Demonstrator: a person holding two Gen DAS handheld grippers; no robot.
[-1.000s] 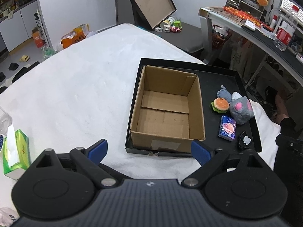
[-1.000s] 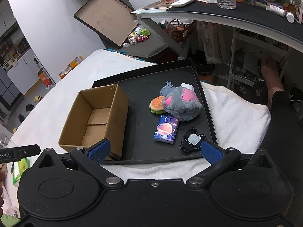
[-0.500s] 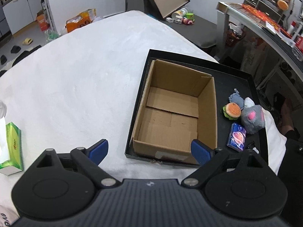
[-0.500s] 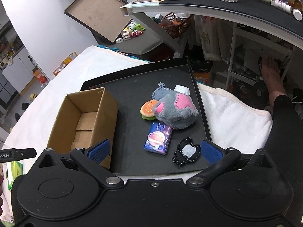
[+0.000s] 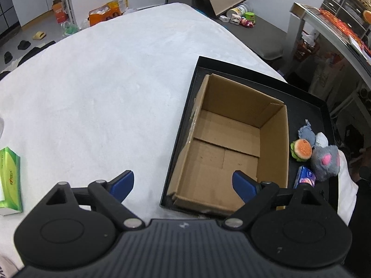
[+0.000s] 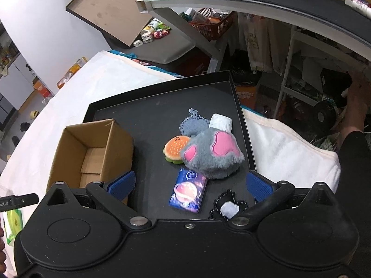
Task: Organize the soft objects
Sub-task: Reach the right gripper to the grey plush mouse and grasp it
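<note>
An empty cardboard box [image 5: 229, 143] [image 6: 92, 153] stands in the left part of a black tray [image 6: 150, 113] [image 5: 308, 97]. To its right lie a grey plush with pink patches [image 6: 213, 155] [image 5: 324, 162], a burger plush [image 6: 175, 148] [image 5: 301, 149], a blue-grey plush [image 6: 192, 125], a white roll [image 6: 221, 121], a purple tissue pack [image 6: 189, 190] [image 5: 305, 179] and a black-and-white fabric piece [image 6: 228, 206]. My left gripper [image 5: 183, 184] hangs open over the box's near left corner. My right gripper [image 6: 189, 183] is open above the tissue pack, holding nothing.
The tray rests on a white cloth-covered table [image 5: 104, 88]. A green tissue box [image 5: 9, 178] lies at the table's left edge. A desk [image 6: 266, 2] with clutter beneath stands to the right, where a person's hand [image 6: 357, 106] shows. A brown board [image 6: 111, 7] leans on the wall.
Both grippers have moved closer to the tray: the right one toward the plush pile, the left one rightward and forward over the box's near corner. Both stay open.
</note>
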